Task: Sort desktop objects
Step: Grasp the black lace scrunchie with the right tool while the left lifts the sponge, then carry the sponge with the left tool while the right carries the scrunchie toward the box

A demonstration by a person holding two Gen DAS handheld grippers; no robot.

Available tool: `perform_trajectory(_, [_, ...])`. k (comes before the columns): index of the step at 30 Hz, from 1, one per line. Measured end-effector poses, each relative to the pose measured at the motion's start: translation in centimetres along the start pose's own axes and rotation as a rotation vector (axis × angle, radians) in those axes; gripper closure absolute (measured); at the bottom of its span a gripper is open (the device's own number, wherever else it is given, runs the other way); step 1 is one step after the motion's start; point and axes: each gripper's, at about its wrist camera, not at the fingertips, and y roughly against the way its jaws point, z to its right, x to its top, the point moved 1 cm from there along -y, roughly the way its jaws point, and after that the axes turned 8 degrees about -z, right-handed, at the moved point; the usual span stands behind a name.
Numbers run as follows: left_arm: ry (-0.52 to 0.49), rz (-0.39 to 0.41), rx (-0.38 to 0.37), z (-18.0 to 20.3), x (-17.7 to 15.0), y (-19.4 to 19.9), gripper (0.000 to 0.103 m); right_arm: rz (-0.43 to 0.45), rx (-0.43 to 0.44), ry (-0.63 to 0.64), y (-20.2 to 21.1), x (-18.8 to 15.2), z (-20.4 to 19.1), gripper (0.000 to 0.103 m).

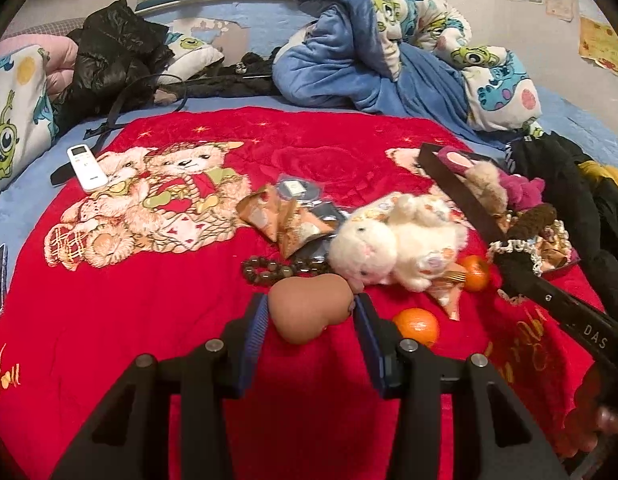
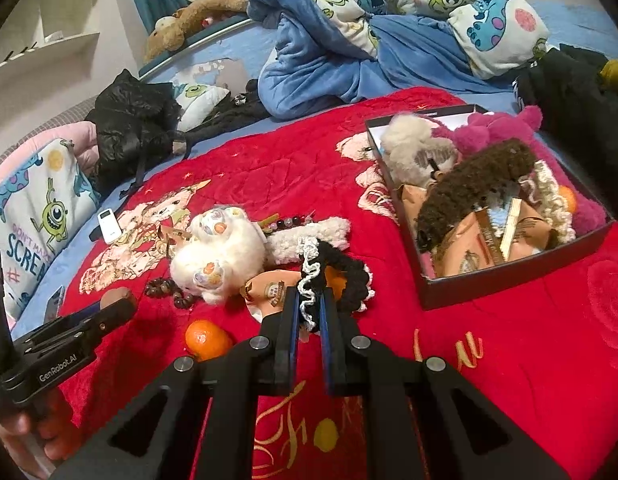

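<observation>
Both claws gripping items mid-bed for sorting into the box.
The left claw point(image 1: 309, 312) is clasping a brown pear point(image 1: 309, 306); the right claw point(image 2: 309, 312) is pinching a black crocheted piece point(image 2: 341, 280), likely needing carrying to the box point(image 2: 509, 276) toward the bed's right edge.

Red blanket point(image 1: 309, 152), teddy-bear print at 10 o'clock, gold script at its near edge. Tan-brown pear point(image 1: 309, 306) between blue-padded black fingers point(image 1: 255, 330). Two orange tangerines point(image 1: 417, 326) at 4 o'clock. White plush toy point(image 1: 393, 240), orange-patterned paws. Black crochet piece point(image 2: 345, 280), white ruffled trim. Dark box point(image 2: 509, 280) at 2 o'clock: magenta, brown, beige plush.
</observation>
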Motion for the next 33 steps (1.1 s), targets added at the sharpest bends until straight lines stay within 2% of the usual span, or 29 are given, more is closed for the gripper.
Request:
perform_trajectory(5, [-0.031, -0.005, -0.04, 2.3, -0.2, 0.2, 0.058, 0.013, -0.018, -0.016, 1.6, -0.3, 1.4, 0.093])
perform_trajectory(20, [-0.141, 0.006, -0.183, 13.8, -1.5, 0.9, 0.058, 0.067, -0.093, -0.087, 7.4, -1.8, 7.7, 0.093])
perform_trajectory(23, [-0.146, -0.003, -0.218, 16.0, -2.4, 0.3, 0.058, 0.079, -0.094, -0.156, 8.8, -2.9, 10.0, 0.093])
perform_trajectory(26, [-0.154, -0.034, -0.223, 18.1, -3.1, -0.3, 0.058, 0.087, -0.121, -0.178, 9.9, -3.5, 11.3, 0.093])
perform_trajectory(33, [-0.201, -0.022, -0.256, 21.2, -4.1, 0.6, 0.058, 0.123, -0.111, -0.213, 11.9, -4.3, 12.7, 0.093])
